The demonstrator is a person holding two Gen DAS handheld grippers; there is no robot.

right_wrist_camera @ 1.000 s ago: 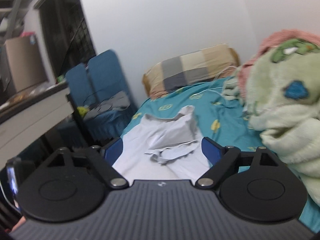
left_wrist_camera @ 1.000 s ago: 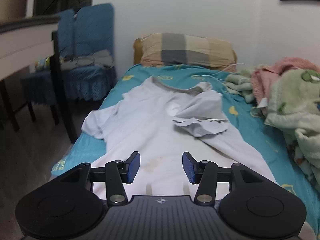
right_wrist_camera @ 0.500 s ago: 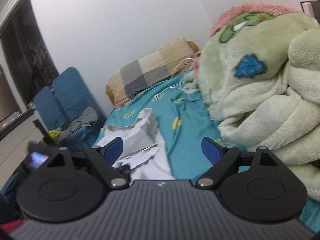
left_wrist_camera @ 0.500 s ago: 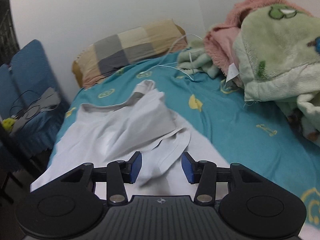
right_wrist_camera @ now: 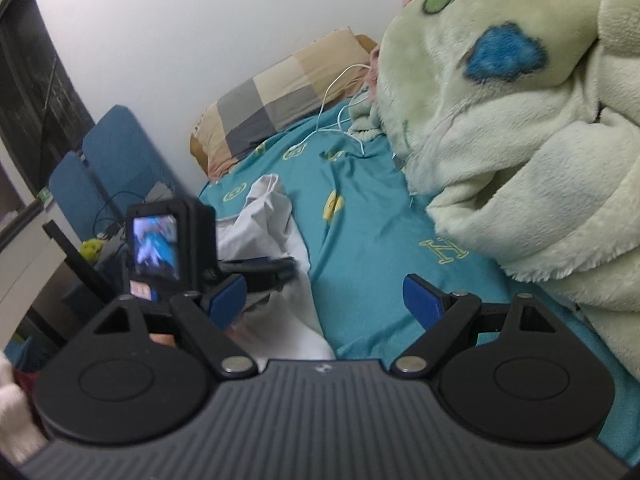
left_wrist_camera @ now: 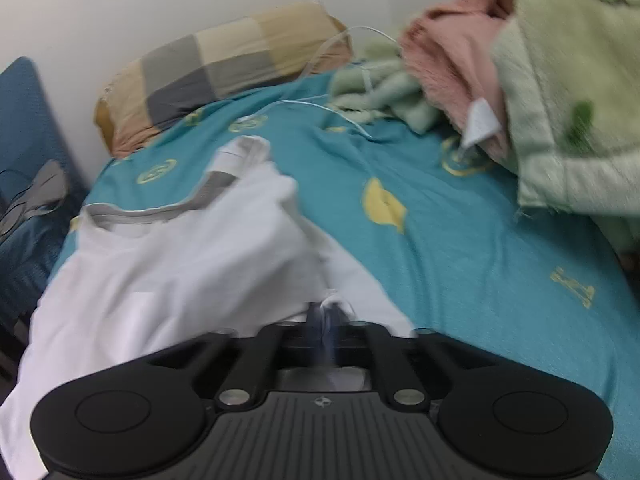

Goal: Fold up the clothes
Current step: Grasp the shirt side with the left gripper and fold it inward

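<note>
A white T-shirt (left_wrist_camera: 168,272) with a grey collar lies on the teal bed sheet (left_wrist_camera: 460,240), its right sleeve folded in over the chest. My left gripper (left_wrist_camera: 326,316) is shut on the sleeve's edge at the shirt's right side. The shirt also shows in the right wrist view (right_wrist_camera: 280,248). My right gripper (right_wrist_camera: 328,300) is open and empty, above the sheet just right of the shirt. The left gripper (right_wrist_camera: 276,268) and its camera screen show in the right wrist view, low on the shirt.
A checked pillow (left_wrist_camera: 224,76) lies at the head of the bed. A pile of green and pink blankets (right_wrist_camera: 520,120) fills the right side. A white cable (right_wrist_camera: 340,112) lies on the sheet. Blue chairs (right_wrist_camera: 104,168) stand left of the bed.
My left gripper has moved forward onto the folded sleeve and closed on its edge. My right gripper has swung right and lower, still open.
</note>
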